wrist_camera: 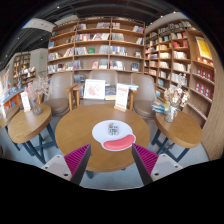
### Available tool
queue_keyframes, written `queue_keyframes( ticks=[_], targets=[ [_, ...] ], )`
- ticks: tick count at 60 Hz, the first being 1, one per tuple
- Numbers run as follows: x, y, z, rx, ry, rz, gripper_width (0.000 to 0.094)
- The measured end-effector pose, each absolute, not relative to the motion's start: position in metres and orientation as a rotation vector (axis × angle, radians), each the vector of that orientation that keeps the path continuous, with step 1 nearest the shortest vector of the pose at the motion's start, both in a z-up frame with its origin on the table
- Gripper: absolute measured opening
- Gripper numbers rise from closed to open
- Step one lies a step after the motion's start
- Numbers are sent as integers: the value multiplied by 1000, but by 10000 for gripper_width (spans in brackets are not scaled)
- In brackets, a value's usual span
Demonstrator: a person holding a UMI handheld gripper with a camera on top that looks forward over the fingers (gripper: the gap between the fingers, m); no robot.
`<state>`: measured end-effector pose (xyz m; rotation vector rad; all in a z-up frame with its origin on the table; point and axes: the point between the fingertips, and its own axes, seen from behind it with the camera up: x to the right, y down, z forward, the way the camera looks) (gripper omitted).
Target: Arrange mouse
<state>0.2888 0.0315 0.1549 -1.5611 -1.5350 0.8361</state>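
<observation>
On the left, a small round side table (28, 120) with chairs stands apart from the main round wooden tabletop (75, 125), and the left finger's pink pad (77, 155) rises at the near edge of that tabletop. Between the two fingers and a little beyond them lies a white round mat with a pink wrist rest (118, 143) along its near rim, and on the mat sits the mouse (113, 128), small and dark-patterned. It lies ahead of the gripper (110, 157), nearly centred between the fingers, perhaps a touch left of the midline. Its long axis appears to run near-to-far, roughly in line with the fingers, though it is too small to be sure. The fingers stand wide open with nothing between their pads, well short of the mouse. I judge that a straight advance forward and down would bring the mouse between them. To the right is another small table carrying a vase of dried flowers (175, 100), with bookshelves (180, 60) behind.
</observation>
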Motion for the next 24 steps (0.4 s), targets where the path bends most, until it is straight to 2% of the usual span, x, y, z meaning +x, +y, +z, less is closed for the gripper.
queue_keyframes(
  ticks=[10, 24],
  targets=[
    [336, 26, 156, -1562, -1537, 856, 851],
    [351, 28, 158, -1560, -1516, 852, 854]
  ],
)
